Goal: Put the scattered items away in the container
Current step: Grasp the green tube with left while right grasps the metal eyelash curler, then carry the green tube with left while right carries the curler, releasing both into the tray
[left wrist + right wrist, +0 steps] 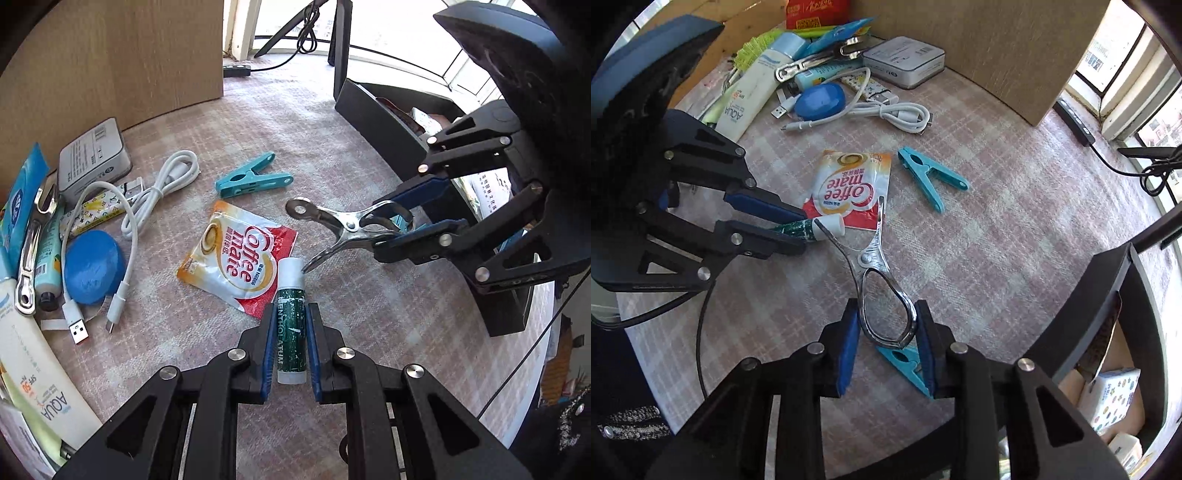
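Both grippers: matte black linkage arms w/ triangular cut-outs, silver round rivets at the joints, blue pads lining the inner finger faces. Left gripper (291, 347) and right gripper (886, 343) look identical in build. Thin black cable runs below the left gripper's body, right-wrist view.

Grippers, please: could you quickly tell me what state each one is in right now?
Left gripper: closed on the Mentholatum lip balm stick.
Right gripper: closed on the metal clip, squeezing its handles.
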Tool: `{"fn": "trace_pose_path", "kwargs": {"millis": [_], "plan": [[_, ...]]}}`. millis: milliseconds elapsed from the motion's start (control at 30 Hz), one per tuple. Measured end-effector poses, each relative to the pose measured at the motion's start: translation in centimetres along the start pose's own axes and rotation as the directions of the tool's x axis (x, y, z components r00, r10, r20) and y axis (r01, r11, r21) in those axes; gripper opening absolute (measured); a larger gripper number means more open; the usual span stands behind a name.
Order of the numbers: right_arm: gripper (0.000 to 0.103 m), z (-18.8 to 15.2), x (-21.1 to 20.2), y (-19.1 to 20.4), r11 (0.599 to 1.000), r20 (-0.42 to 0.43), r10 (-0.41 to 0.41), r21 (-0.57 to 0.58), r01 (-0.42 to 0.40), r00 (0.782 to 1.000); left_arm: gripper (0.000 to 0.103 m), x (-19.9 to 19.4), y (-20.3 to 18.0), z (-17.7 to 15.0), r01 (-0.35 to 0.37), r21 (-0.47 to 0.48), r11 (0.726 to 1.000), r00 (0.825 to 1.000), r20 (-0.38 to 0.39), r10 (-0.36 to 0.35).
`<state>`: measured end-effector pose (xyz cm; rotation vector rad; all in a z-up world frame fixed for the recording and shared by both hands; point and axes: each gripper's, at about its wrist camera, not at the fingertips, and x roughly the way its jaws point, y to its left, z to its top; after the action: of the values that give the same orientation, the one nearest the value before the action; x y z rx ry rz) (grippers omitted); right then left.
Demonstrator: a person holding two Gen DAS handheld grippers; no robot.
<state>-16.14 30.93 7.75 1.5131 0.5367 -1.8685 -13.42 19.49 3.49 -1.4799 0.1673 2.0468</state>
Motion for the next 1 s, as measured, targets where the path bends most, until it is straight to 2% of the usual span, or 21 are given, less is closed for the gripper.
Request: {"fn": "trace_pose_path", "kwargs": {"millis": [167, 200, 267, 367, 467, 633, 767, 1000], "plan": [[0.028, -2.1, -3.3, -1.1, 0.988, 0.143, -0.015, 0.155, -0.007, 0.99, 0.014, -1.3, 0.4, -0.9, -0.005, -0.049, 0.999, 1.0, 0.02, 0.006], [0.028, -3.9, -3.0, -1.5, 0.979, 0.17, -0.027, 0.203, -0.008, 0.985, 0.014, -1.7, 0.3, -0.9, 0.003, -0.06, 0.998, 1.0, 0.027, -0.001], [0.028, -5.2, -4.0, -2.4, 0.955, 0.206, -0.048, 0.298, -0.015, 0.977, 0.014, -2.5, 0.0, -0.8, 0.014, -0.07, 0.997, 0.999, 0.048, -0.01], [0.028, -7.1, -5.4, -3.8, 0.911, 0.228, -0.125, 0.411, 0.021, 0.966, 0.014, -3.2, -1.1, 0.5, 0.008, -0.062, 0.998, 0.998, 0.068, -0.004], [0.028, -9.2, -7.4, -5.6, 0.849, 0.233, -0.191, 0.526, 0.041, 0.953, 0.014, -2.4, -2.9, 3.8, 0.024, -0.046, 0.999, 0.996, 0.087, -0.02], [0.028, -14.8, -12.0, -9.4, 0.74, 0.209, -0.308, 0.666, 0.095, 0.928, 0.014, -2.3, -7.2, 6.7, 0.062, -0.006, 0.998, 0.991, 0.122, -0.06], [0.028, -18.9, -14.2, -12.2, 0.653, 0.175, -0.365, 0.748, 0.118, 0.914, 0.014, -1.1, -11.0, 9.1, 0.103, 0.029, 0.994, 0.986, 0.128, -0.106], [0.028, -23.1, -16.1, -15.2, 0.558, 0.114, -0.441, 0.812, 0.172, 0.89, 0.014, -1.3, -18.5, 12.2, 0.131, 0.125, 0.983, 0.974, 0.169, -0.152]]}}
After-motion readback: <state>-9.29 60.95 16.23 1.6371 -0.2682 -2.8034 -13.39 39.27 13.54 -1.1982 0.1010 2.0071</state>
